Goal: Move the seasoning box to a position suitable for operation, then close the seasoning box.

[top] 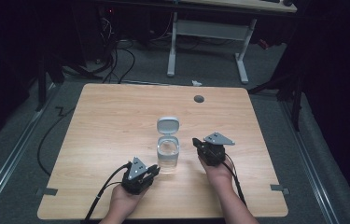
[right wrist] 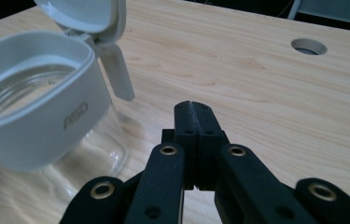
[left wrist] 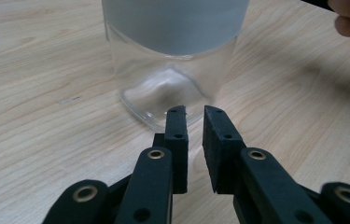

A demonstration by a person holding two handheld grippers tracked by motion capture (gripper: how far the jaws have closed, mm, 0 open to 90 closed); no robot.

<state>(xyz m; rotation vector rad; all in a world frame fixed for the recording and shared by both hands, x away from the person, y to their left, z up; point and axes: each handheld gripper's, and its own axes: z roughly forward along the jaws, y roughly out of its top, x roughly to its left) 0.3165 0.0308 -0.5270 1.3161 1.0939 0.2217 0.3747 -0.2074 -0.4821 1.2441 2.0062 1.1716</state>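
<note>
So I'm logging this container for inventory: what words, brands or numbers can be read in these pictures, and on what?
"ASD": grey raised letters on the white collar of the glass jar, read in the right gripper view; the middle letter is not sharp.
Nothing else legible: no text on the flip lid, the table or the grippers.

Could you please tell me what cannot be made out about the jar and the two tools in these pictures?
- Jar contents: looks empty, but clear glass leaves it uncertain in the high view.
- Jar top: cut off by the upper edge in the left gripper view.
- Lid: cut off by the top edge in the right gripper view.
- Left tool: a narrow gap between the jaws; whether it touches the jar is unclear.
- Right tool: jaws together, nothing held.
</note>
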